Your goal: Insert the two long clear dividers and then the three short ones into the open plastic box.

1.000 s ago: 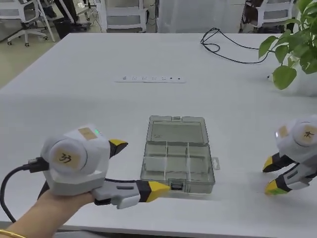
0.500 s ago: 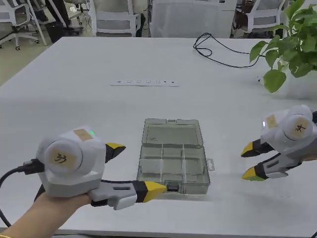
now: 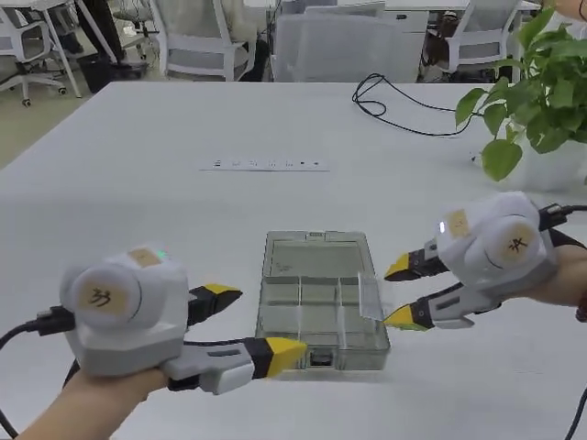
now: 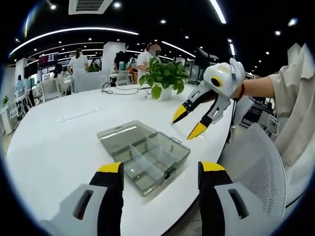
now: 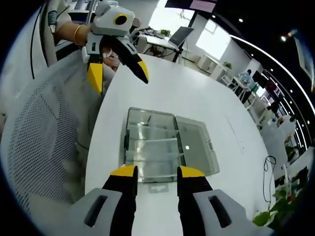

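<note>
**Two open grippers flanking the compartment box**

The shallow, smoke-tinted transparent plastic box (image 3: 359, 343) lay on the white table (image 3: 138, 202), with its hinged lid (image 3: 316, 249) folded flat behind it. The left gripper (image 3: 254, 322) hovered just to the left of the box's front corner, its yellow-tipped jaws spread wide and empty. The right gripper (image 3: 399, 293) hovered just to the right of the box, its jaws likewise parted and holding nothing. Thin clear dividers (image 3: 337, 295) crossed the interior of the box and marked off a grid of cells; whether every one was fully seated could not be told. One clear panel (image 3: 371, 295) by the right wall of the box appeared to stand higher than the rest. It was near the right gripper's tips but not between them.

Handling, as a judgement: such dividers are probably light, stiff, smooth-faced strips that slip readily and may crack if bent. The best hold is likely across the two flat faces at the middle of the top edge, leaving the ends free to enter the wall slots. The box itself looks light and may skid when pressed, so bracing its left wall would help.
</note>
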`<act>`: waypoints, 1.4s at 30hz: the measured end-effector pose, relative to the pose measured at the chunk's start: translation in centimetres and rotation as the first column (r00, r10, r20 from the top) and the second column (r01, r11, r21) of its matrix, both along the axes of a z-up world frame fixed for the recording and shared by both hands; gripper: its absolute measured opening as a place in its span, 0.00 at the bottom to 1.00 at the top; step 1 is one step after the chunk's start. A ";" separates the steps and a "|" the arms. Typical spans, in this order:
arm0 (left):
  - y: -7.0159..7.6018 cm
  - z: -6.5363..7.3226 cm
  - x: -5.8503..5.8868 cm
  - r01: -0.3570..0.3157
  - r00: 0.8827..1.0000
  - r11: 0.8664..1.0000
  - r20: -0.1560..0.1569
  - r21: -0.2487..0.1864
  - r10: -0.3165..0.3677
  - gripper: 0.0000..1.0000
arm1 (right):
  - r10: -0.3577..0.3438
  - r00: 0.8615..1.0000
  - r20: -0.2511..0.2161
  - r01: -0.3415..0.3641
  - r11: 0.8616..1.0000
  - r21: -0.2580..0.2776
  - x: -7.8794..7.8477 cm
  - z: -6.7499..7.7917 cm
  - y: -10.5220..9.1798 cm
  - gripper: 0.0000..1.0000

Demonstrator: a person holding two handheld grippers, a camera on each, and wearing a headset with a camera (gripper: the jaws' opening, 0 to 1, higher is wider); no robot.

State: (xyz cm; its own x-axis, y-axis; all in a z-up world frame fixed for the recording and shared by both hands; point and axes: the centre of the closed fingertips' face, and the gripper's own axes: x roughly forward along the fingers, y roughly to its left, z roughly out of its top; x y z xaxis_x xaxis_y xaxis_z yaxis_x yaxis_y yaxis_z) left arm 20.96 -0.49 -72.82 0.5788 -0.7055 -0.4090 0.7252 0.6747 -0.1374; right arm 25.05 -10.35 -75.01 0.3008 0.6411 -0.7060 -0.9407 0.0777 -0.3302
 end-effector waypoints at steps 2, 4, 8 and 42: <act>0.0 0.2 0.0 -0.007 1.000 1.000 -0.010 -0.025 0.007 0.57 | 0.006 1.000 0.017 -0.007 1.000 0.027 -0.1 0.6 1.1 0.32; 0.0 0.4 0.0 -0.013 1.000 0.999 -0.017 -0.051 0.012 0.53 | 0.017 1.000 0.026 -0.018 0.999 0.037 -0.3 0.9 1.7 0.32; 0.1 0.8 0.2 -0.040 0.998 0.994 -0.042 -0.105 0.036 0.52 | 0.035 0.999 0.040 -0.037 0.998 0.057 -0.6 1.3 3.1 0.32; -0.8 2.4 -0.8 -0.070 0.983 0.933 -0.186 -0.353 0.004 0.04 | 0.045 0.989 0.137 -0.071 0.980 0.184 -2.8 3.5 8.3 0.32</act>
